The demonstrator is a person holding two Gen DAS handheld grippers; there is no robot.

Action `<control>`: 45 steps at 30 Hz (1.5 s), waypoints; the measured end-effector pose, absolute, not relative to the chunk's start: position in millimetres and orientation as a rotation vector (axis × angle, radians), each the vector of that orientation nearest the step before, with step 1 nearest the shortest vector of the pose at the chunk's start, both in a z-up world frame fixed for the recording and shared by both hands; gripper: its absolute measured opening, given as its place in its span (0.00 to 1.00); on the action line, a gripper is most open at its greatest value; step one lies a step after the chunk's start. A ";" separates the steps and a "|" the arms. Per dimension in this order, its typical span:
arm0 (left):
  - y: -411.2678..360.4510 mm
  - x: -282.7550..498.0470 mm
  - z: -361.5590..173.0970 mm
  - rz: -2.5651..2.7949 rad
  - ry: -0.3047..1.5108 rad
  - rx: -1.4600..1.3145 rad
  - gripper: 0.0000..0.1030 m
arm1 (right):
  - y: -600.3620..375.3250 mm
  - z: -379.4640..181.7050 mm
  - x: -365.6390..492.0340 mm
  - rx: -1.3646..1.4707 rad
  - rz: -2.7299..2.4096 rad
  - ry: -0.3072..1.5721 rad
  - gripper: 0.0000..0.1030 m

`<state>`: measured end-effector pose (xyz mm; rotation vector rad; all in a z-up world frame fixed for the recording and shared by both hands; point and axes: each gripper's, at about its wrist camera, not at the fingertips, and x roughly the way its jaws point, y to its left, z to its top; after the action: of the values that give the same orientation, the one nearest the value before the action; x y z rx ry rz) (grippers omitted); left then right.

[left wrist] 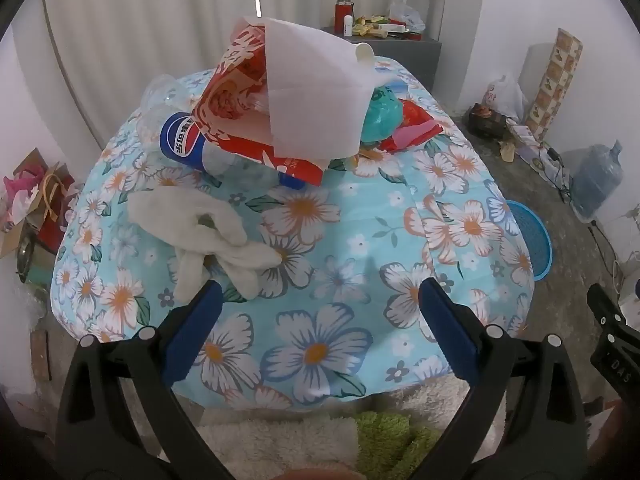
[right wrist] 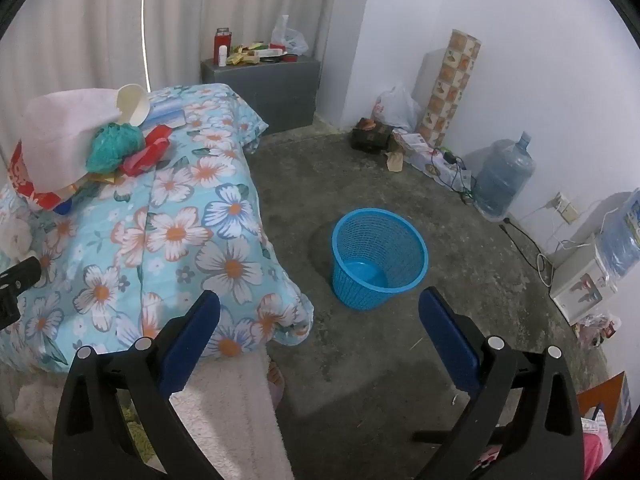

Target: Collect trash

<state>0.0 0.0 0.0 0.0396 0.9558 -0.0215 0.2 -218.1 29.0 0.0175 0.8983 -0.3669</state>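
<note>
Trash sits piled at twelve o'clock on your floral counter [left wrist: 320,232]: limp white tissue [left wrist: 208,236], light bottle [left wrist: 188,140], paper bag [left wrist: 248,92]. Both your left hand-held gripper [left wrist: 320,300] and right hand-held gripper [right wrist: 320,312] are spread wide, empty. Pinch the tissue mid-bunch; blue basket [right wrist: 378,258] waits at two o'clock.

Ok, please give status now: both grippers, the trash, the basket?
Left gripper open, empty. Right gripper open, empty. Trash pile untouched on flowered table. Blue basket empty on floor, path clear.
</note>
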 end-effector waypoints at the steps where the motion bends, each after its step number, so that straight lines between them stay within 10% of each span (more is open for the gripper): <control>1: 0.0 0.0 0.0 -0.022 0.954 0.040 0.91 | -217.6 29.6 0.1 0.015 -0.368 0.893 0.94; 45: -2.1 -1.2 0.6 -0.020 0.954 0.043 0.91 | -215.3 32.1 -1.7 0.014 -0.363 0.893 0.94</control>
<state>-1.2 -2.1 0.6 0.0431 0.9544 -0.0201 -1.7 -215.3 32.1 0.0142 0.8928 -0.3632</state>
